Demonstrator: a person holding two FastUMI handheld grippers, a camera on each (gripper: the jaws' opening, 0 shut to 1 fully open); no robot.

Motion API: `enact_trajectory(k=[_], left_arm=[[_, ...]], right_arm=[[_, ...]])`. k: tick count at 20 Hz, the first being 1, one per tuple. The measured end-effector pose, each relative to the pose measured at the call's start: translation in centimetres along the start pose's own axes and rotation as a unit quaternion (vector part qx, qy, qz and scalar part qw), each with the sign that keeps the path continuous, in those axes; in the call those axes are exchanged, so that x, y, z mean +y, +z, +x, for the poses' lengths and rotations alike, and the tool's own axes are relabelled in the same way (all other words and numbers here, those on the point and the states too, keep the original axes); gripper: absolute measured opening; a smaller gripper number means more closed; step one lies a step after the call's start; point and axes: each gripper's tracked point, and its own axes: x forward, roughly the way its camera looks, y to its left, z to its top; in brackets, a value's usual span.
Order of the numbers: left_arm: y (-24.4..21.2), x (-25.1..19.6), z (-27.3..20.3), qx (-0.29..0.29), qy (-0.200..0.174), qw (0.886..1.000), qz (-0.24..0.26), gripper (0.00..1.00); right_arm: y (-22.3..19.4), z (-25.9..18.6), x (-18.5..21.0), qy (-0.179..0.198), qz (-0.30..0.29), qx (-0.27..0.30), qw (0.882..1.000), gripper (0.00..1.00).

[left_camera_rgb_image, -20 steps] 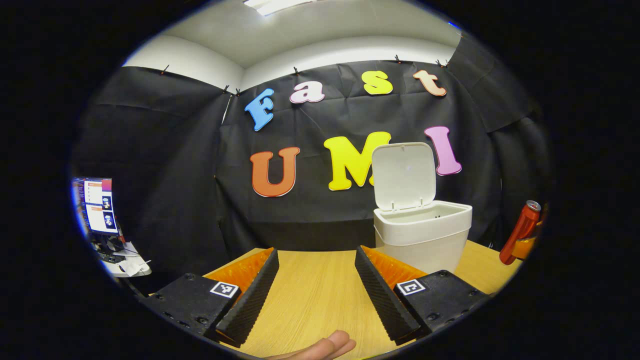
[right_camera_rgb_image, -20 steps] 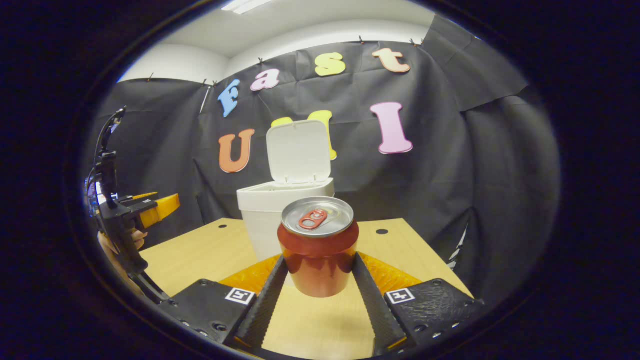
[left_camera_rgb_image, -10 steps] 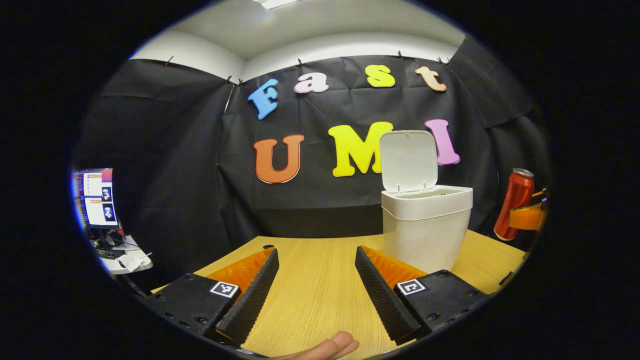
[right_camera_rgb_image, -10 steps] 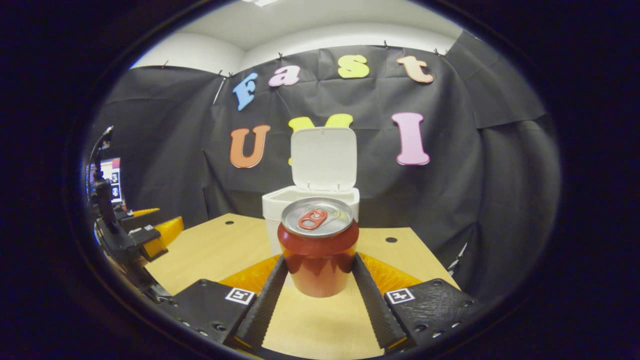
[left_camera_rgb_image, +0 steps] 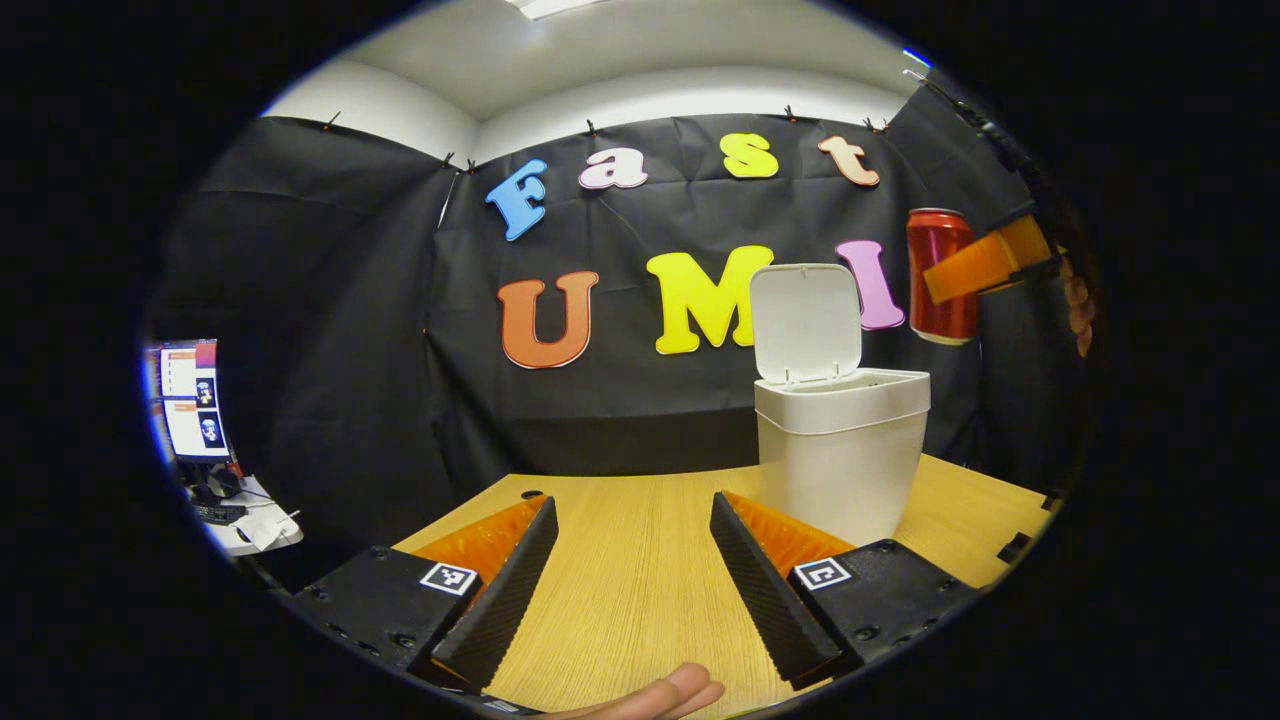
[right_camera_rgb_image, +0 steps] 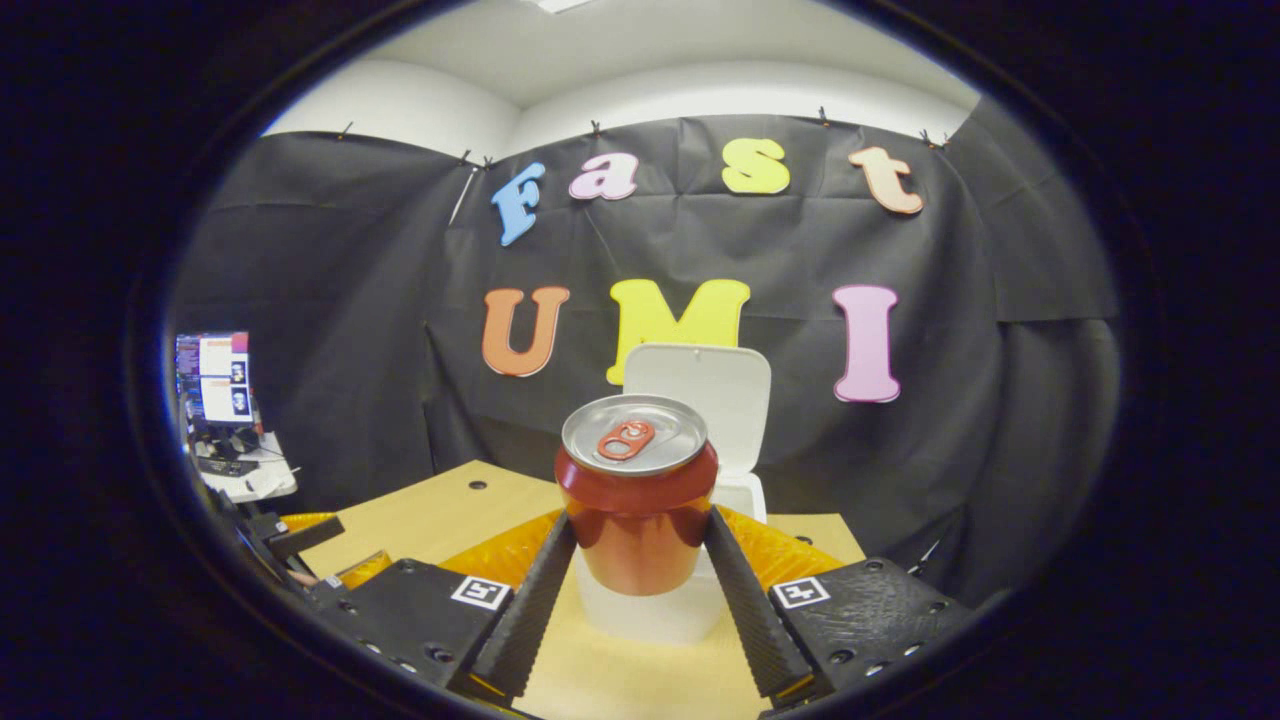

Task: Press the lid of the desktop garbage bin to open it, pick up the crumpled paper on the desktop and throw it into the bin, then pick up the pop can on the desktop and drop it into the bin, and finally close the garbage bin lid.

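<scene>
Right tongs (right_camera_rgb_image: pixel 637 585) around upright pop can (right_camera_rgb_image: pixel 637 500)

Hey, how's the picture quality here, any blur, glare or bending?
Left gripper view: sharp; fisheye bows the table edge; bin evenly lit. Right gripper view: pop can crisp between the right tongs, soft glare on its top.

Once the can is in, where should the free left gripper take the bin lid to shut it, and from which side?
Probably the lid's free top edge, reached from above and behind the bin. It stands upright on a rear hinge, so pushing that edge forward and down should swing it shut. The left gripper is open, low over the table.
</scene>
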Motion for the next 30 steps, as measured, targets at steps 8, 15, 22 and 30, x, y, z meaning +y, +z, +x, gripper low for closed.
enact_trajectory(k=[8,15,22,30], left_arm=[[-1.5,1.0,0.9,0.020,-0.004,1.000,-0.012,0.99],[-2.2,0.9,1.6,0.035,-0.006,0.999,-0.018,0.99],[-2.7,1.0,1.8,0.037,-0.018,0.999,-0.019,0.99],[-3.5,1.3,2.3,0.053,-0.015,0.998,-0.026,0.99]], right_arm=[[5.3,10.5,-4.5,-0.088,-0.025,-0.010,0.996,0.80],[0.9,19.1,-6.6,-0.115,0.050,0.067,0.990,0.80],[-3.7,21.7,-7.2,-0.112,0.123,0.137,0.977,0.80],[-2.9,20.5,-7.2,-0.106,0.111,0.126,0.980,0.80]])
